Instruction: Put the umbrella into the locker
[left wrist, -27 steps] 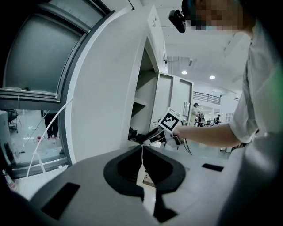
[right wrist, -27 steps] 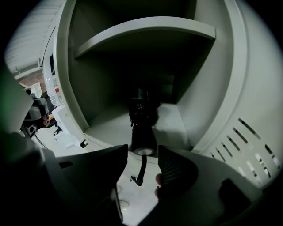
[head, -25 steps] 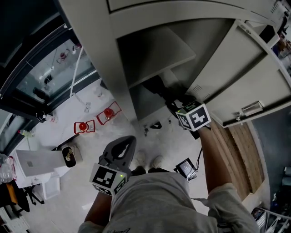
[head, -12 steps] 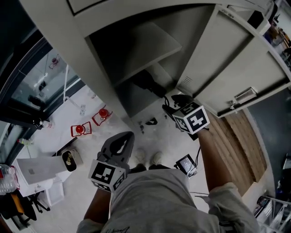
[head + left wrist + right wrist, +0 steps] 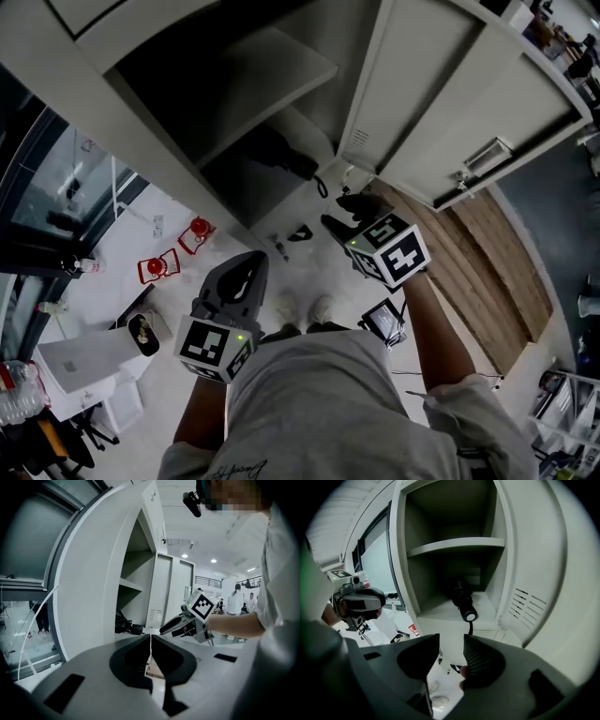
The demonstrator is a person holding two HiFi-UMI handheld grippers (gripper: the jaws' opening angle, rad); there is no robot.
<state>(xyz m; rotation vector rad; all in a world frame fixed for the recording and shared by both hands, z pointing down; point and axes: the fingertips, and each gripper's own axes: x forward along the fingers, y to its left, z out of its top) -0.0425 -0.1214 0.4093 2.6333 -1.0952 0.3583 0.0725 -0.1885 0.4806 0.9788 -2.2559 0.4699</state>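
The black folded umbrella (image 5: 463, 603) lies on the floor of the open locker's lower compartment, under the shelf (image 5: 457, 543), handle end facing out. It also shows in the head view as the dark umbrella (image 5: 281, 156). My right gripper (image 5: 451, 641) hangs in front of the locker, clear of the umbrella. Its jaws have just been closing, they still stand apart, and nothing is between them. My left gripper (image 5: 151, 639) is held lower and to the left of the locker, jaws together and empty. In the head view the right gripper (image 5: 342, 212) sits just outside the opening and the left gripper (image 5: 236, 281) nearer my body.
The locker door (image 5: 450, 103) stands swung open on the right. Two red objects (image 5: 155, 267) lie on the pale floor to the left, beside a white box (image 5: 84, 352). A small device (image 5: 382, 322) lies by my feet. A glass wall (image 5: 23, 597) runs on the left.
My right gripper has drawn back out of the locker opening, away from the umbrella, which stays inside. The left gripper has hardly moved.
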